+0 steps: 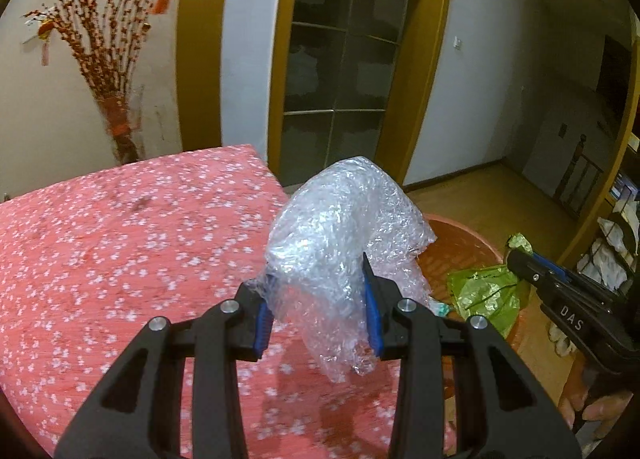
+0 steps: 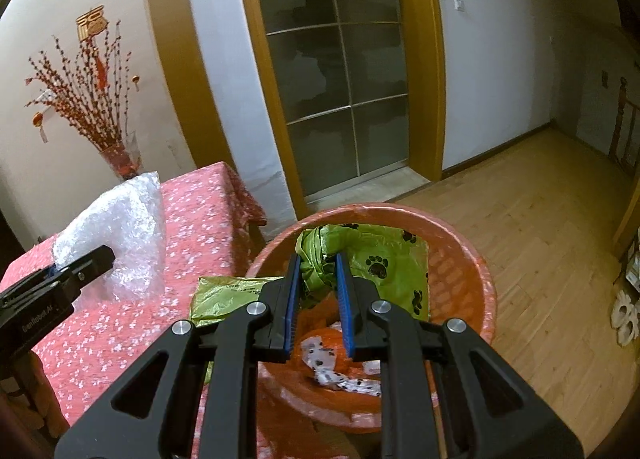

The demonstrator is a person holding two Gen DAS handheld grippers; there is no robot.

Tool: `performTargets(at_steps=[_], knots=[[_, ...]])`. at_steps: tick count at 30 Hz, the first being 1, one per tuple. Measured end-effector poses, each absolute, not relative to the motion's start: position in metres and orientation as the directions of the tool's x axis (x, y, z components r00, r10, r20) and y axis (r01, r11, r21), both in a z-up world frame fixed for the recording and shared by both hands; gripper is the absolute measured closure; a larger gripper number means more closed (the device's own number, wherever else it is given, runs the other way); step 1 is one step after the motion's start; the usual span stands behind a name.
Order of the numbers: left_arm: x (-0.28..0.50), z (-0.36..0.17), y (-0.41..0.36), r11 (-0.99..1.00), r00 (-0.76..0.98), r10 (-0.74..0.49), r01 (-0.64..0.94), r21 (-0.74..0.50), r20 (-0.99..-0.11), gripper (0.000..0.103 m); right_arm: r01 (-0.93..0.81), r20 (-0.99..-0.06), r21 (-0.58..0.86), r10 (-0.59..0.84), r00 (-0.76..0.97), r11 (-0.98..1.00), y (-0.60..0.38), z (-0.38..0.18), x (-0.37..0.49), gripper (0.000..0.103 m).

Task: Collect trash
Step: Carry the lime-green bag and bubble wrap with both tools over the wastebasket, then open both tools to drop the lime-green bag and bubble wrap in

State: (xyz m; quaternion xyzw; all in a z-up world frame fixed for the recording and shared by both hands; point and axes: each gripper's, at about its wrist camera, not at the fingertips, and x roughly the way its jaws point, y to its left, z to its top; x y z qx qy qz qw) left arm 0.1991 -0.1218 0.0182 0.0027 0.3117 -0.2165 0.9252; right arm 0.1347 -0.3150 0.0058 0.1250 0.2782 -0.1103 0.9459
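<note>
My left gripper (image 1: 316, 271) is shut on a crumpled wad of clear bubble wrap (image 1: 344, 227), held above the pink flowered tablecloth (image 1: 120, 259) near the table's right edge. In the right wrist view the same bubble wrap (image 2: 120, 227) and left gripper (image 2: 106, 253) show at the left. My right gripper (image 2: 318, 257) is shut on a green plastic bag with black paw prints (image 2: 384, 259), which hangs over the orange bin (image 2: 480, 271). The left wrist view shows the right gripper (image 1: 514, 257), the green bag (image 1: 484, 291) and the bin (image 1: 452, 223) at the right.
Paw-print scraps (image 2: 332, 363) lie in the bin, which stands beside the table (image 2: 120, 339) on the wooden floor (image 2: 540, 239). A vase of red branches (image 2: 120, 159) stands at the table's far corner. A glass sliding door (image 2: 340, 99) is behind. Slippers (image 2: 626, 319) lie at the right.
</note>
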Motion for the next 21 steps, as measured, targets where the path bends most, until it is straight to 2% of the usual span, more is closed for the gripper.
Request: performTargets(at_steps=[15,21], knots=[[0.213,-0.004,-0.183,0.868,0.632,-0.454,0.473,-0.151,-0.628,0.066,0.347,-0.577,0.208,-0.172,0.798,0.914,-0.353,-0.006,0.14,0.085],[0.219,-0.013,-0.204,0.853,0.604,-0.468,0.498,-0.154,-0.645,0.058,0.354,-0.584,0.238,-0.158,0.796,0.905,-0.365,-0.011,0.145,0.082]])
